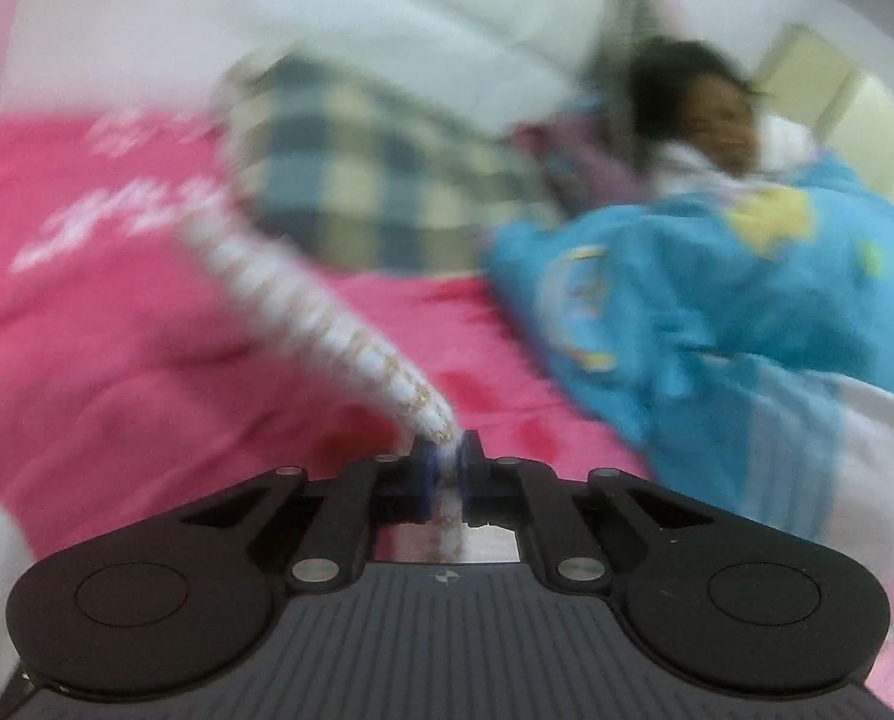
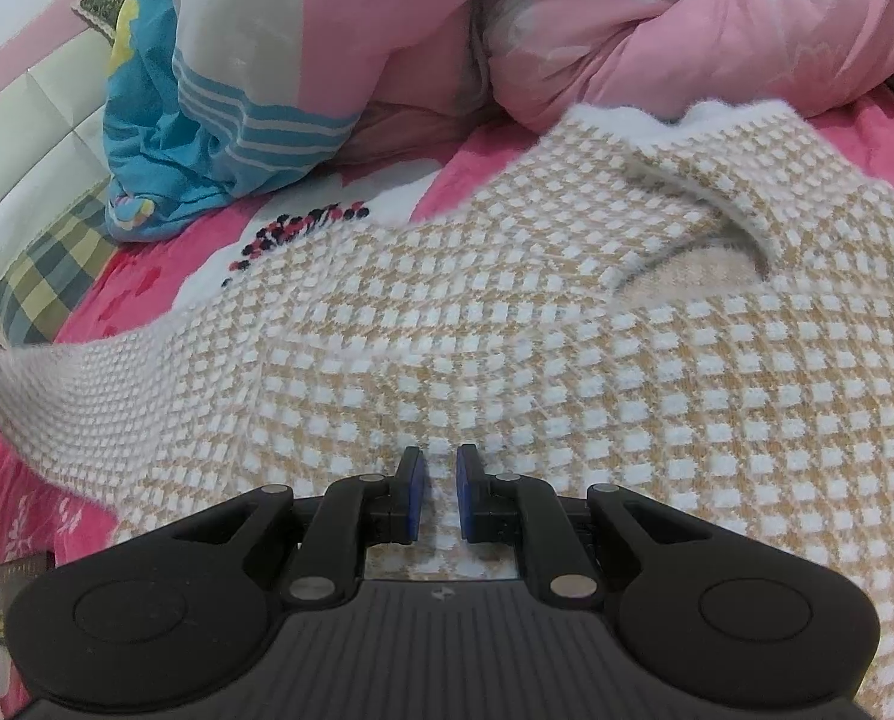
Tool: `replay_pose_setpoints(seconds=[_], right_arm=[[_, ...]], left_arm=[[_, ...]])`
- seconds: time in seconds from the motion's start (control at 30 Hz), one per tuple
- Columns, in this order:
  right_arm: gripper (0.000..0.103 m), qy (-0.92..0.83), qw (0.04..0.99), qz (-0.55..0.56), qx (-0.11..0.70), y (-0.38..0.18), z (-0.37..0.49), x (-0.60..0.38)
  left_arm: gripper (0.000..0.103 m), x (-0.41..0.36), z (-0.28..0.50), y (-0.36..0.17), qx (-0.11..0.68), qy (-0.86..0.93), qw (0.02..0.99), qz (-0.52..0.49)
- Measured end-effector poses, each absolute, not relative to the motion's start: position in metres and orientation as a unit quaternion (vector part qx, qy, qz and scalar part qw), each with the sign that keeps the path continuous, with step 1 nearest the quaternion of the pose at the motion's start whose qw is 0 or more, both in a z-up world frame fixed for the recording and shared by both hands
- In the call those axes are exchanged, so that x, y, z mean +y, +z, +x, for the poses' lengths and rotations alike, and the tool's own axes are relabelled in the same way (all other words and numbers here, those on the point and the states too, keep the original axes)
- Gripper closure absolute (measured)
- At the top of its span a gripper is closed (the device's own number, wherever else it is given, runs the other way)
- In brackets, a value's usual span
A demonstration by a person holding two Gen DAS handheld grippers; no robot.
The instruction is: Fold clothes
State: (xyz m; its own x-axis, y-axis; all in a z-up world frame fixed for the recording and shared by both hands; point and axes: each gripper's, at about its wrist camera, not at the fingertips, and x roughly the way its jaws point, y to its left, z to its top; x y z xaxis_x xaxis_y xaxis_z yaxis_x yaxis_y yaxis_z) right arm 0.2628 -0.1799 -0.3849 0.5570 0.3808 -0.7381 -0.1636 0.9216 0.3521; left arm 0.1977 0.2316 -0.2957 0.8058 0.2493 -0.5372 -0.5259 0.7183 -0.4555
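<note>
A tan-and-white checked knit sweater [image 2: 507,324] lies spread on a pink bedsheet [image 2: 147,252], neckline to the upper right. One sleeve [image 2: 57,378] stretches off to the left. My left gripper [image 1: 445,462] is shut on the end of that sleeve [image 1: 327,324], which hangs taut and blurred above the pink sheet [image 1: 117,330]. My right gripper [image 2: 441,480] hovers low over the sweater's body, its blue pads a narrow gap apart with only sweater surface showing between them.
A child [image 1: 717,114] lies under a blue blanket [image 1: 717,324] at the right. A plaid pillow [image 1: 375,180] sits behind the sleeve. Pink quilts [image 2: 687,30] and the blue blanket [image 2: 207,138] are piled beyond the sweater.
</note>
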Motion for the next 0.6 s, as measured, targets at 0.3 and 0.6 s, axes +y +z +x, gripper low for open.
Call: replay_pose_setpoints(seconds=[0.3, 0.6], right_arm=[[0.092, 0.163, 0.866, 0.18, 0.438, -0.374, 0.255, -0.212], [0.091, 0.027, 0.853, 0.291, 0.431, -0.378, 0.179, -0.36]], left_arm=[[0.098, 0.036, 0.187, -0.24, 0.209, -0.068, 0.968, -0.121], [0.074, -0.12, 0.144, -0.364, 0.426, -0.243, 0.859, 0.144]])
